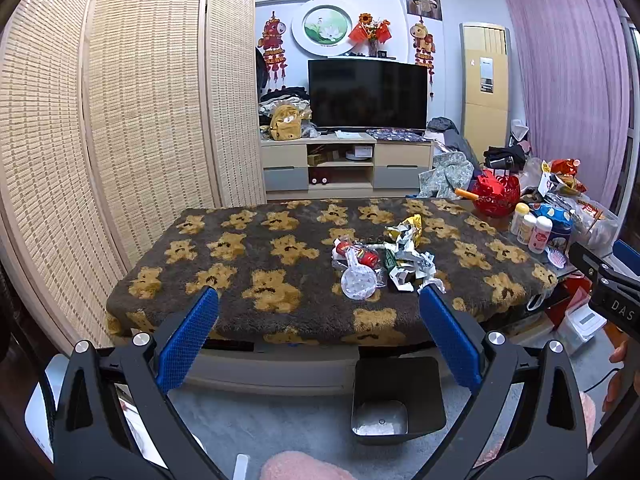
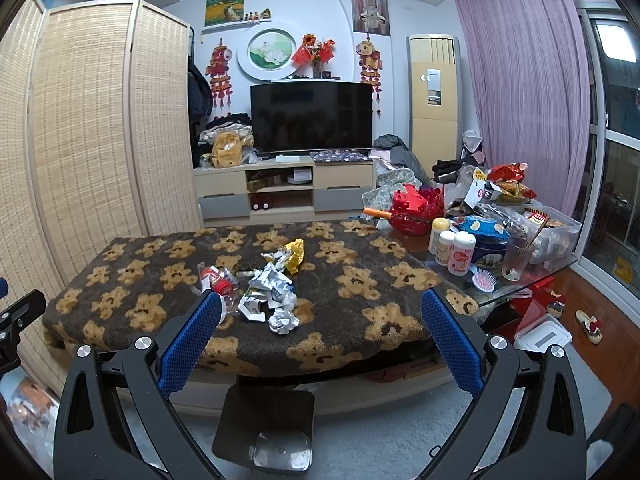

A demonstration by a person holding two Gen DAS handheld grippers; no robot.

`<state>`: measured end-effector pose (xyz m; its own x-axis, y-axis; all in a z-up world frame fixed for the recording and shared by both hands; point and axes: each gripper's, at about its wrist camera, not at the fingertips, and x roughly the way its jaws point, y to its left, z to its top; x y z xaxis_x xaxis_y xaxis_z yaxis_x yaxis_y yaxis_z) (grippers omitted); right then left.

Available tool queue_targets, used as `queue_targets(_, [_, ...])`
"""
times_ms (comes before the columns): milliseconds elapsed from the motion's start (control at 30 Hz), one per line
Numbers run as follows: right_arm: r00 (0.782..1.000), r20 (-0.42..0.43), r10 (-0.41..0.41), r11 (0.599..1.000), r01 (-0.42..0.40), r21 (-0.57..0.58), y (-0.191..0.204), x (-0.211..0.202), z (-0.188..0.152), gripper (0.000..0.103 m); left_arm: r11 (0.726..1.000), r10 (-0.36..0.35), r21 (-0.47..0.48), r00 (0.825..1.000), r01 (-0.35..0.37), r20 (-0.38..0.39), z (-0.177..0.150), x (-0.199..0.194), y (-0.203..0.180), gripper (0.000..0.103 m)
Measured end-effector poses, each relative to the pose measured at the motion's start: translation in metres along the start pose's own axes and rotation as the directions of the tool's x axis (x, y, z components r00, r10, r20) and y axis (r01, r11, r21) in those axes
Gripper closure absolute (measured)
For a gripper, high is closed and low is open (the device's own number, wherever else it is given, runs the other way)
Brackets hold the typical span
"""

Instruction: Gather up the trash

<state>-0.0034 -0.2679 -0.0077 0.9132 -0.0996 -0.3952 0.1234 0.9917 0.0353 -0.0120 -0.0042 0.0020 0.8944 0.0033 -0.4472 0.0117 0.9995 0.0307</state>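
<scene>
A pile of trash lies on the bear-patterned table cover [image 1: 248, 264]: crumpled white paper [image 1: 408, 260], a yellow wrapper [image 1: 414, 226], a crushed clear bottle with a red label [image 1: 358, 268]. The right wrist view shows the same paper [image 2: 268, 284], yellow wrapper [image 2: 295, 255], red-label bottle [image 2: 218, 280] and a paper ball [image 2: 283, 320]. A black bin [image 1: 398, 398] stands on the floor below the table's front edge, also seen in the right wrist view [image 2: 266, 428]. My left gripper [image 1: 320, 300] and right gripper [image 2: 320, 304] are open and empty, held in front of the table.
Bottles [image 2: 454, 250], a glass [image 2: 516, 258], a hairbrush [image 2: 484, 280], a red basket [image 2: 416, 210] and snack bags crowd the table's right end. A TV cabinet [image 2: 284, 192] stands behind. A folding screen [image 1: 120, 112] lines the left. A white box [image 2: 542, 336] sits on the floor.
</scene>
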Motion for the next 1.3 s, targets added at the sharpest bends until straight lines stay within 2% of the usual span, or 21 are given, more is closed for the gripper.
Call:
queue_targets(200, [1.000, -0.015, 0.008, 1.000, -0.008, 0.020, -0.005, 0.010, -0.002, 0.003, 1.000, 0.001, 0.001, 1.000, -0.001, -0.011, 0.001, 0.007, 0.000, 0.008])
queue_targets(367, [0.999, -0.048, 0.010, 0.999, -0.008, 0.046, -0.012, 0.030, -0.003, 0.003, 1.000, 0.015, 0.009, 0.999, -0.014, -0.044, -0.002, 0.030, 0.001, 0.008])
queue_targets(500, [0.998, -0.064, -0.010, 0.998, 0.014, 0.068, -0.021, 0.054, 0.000, 0.003, 1.000, -0.005, -0.006, 0.998, 0.004, -0.064, -0.003, 0.056, 0.006, 0.008])
queue_targets(700, [0.987, -0.160, -0.008, 0.997, 0.020, 0.070, -0.021, 0.116, -0.009, 0.003, 0.999, -0.003, 0.040, 0.991, 0.008, -0.132, -0.006, 0.120, 0.000, 0.008])
queue_targets(867, [0.965, -0.261, 0.023, 0.998, -0.008, 0.055, -0.012, 0.176, -0.032, 0.003, 0.998, 0.007, 0.059, 0.982, 0.004, -0.189, -0.014, 0.168, -0.004, 0.008])
queue_targets(1000, [0.956, -0.288, 0.056, 0.997, -0.041, 0.059, -0.004, 0.212, -0.047, 0.003, 0.997, 0.000, 0.075, 0.972, 0.018, -0.235, -0.021, 0.207, -0.008, 0.008])
queue_targets(1100, [0.948, -0.303, 0.093, 0.995, -0.079, 0.059, 0.004, 0.237, -0.058, 0.003, 0.996, -0.043, 0.060, 0.959, 0.063, -0.280, -0.027, 0.239, -0.010, 0.008])
queue_targets(1133, [0.945, -0.312, 0.099, 0.995, -0.087, 0.055, 0.007, 0.244, -0.060, 0.006, 0.996, -0.054, 0.055, 0.955, 0.073, -0.290, -0.028, 0.247, -0.011, 0.008])
queue_targets(1267, [0.918, -0.371, 0.141, 0.990, -0.142, 0.026, 0.021, 0.277, -0.073, 0.029, 0.993, -0.102, 0.029, 0.939, 0.118, -0.329, -0.031, 0.283, -0.018, 0.008])
queue_targets(1300, [0.912, -0.382, 0.150, 0.988, -0.153, 0.025, 0.023, 0.284, -0.075, 0.031, 0.991, -0.111, 0.029, 0.934, 0.129, -0.341, -0.031, 0.293, -0.021, 0.009])
